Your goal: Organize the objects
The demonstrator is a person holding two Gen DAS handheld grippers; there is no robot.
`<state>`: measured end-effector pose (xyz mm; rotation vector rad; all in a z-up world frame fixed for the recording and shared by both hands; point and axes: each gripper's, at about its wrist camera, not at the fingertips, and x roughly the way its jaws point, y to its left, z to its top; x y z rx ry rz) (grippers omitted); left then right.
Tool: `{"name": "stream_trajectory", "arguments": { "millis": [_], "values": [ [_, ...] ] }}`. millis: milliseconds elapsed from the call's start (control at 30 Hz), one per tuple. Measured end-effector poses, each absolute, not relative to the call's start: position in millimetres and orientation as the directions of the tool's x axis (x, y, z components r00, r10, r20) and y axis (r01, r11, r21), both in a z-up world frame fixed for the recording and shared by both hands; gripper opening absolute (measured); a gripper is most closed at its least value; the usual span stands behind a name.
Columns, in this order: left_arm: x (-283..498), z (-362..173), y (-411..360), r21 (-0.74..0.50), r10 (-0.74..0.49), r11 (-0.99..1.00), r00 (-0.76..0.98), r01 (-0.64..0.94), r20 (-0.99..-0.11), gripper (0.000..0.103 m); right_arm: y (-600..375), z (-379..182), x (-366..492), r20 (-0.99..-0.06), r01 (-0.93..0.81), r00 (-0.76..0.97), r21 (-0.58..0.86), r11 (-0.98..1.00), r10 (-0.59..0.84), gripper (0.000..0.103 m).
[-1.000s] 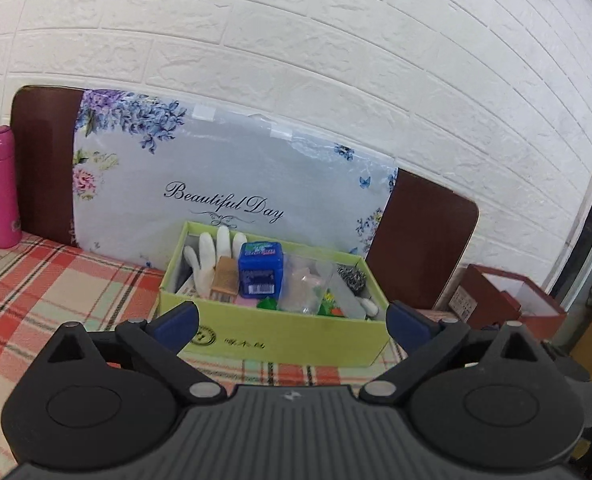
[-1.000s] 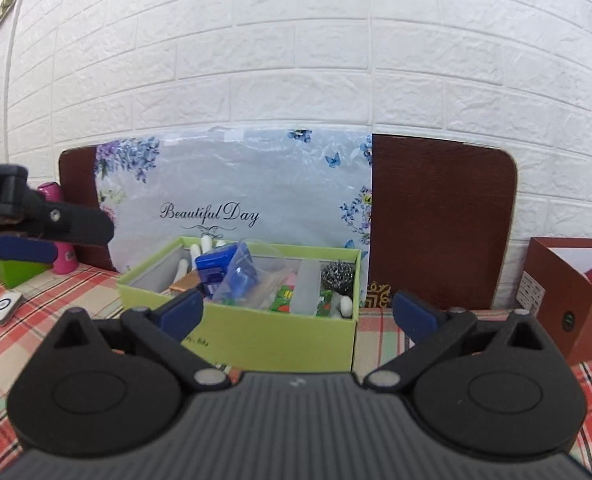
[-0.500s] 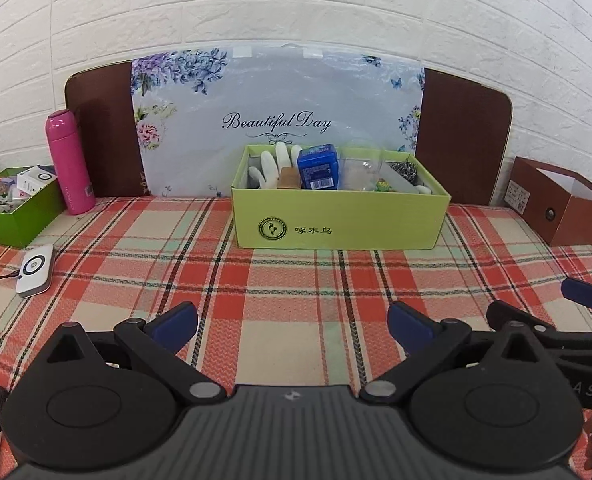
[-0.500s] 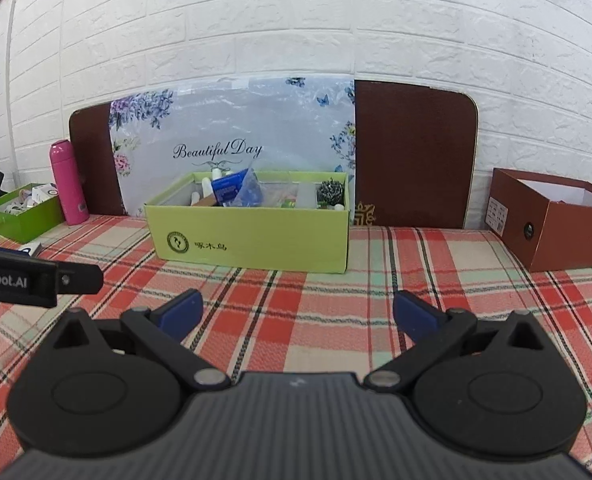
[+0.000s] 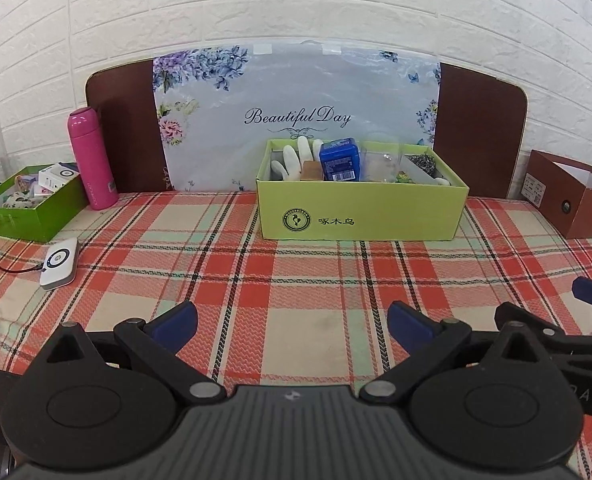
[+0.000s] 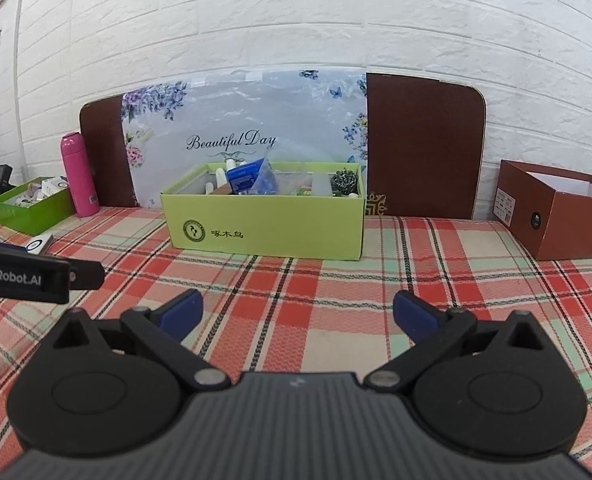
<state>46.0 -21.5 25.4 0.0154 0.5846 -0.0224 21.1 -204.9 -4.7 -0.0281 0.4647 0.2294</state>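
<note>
Yellow-green box (image 5: 361, 210) sat at our 12 o'clock on the plaid tablecloth (image 5: 296, 280), pushed near the floral panel (image 5: 296, 112) against the wall, well apart from both tools. We held the left gripper (image 5: 292, 326) and the right gripper (image 6: 297, 316) low over the cloth, each with its blue fingers spread wide and nothing between them. Inside the box we noted a white glove (image 5: 296, 158) at the 11 o'clock corner, a blue carton (image 5: 339, 160) upright beside it, clear plastic packaging (image 5: 379, 162) in the middle, and a dark scouring ball (image 5: 425, 160) toward 1 o'clock. We judged the glove soft and limp, best pinched at a single finger or the cuff; the carton light but stiff, best taken across its narrow faces near the top; the clear plastic slippery and easily crushed; the scourer springy and forgiving. The box itself looked like thin card, likely to flex if gripped by one wall. A brown box (image 6: 555, 208) stood open at 2 o'clock; a small green tray (image 5: 28, 208) and a pink flask (image 5: 92, 160) stood at 10 o'clock.
</note>
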Motion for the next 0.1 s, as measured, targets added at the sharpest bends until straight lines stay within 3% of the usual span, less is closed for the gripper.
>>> {"name": "stream_trajectory", "arguments": {
  "millis": [100],
  "values": [
    [45.4, 24.8, -22.4, 0.013, -0.019, 0.999, 0.834, 0.031, -0.551, 0.103, -204.5, -5.0, 22.1, -0.451, -0.222, 0.868, 0.027, 0.975, 0.210, 0.103]
  ]
}}
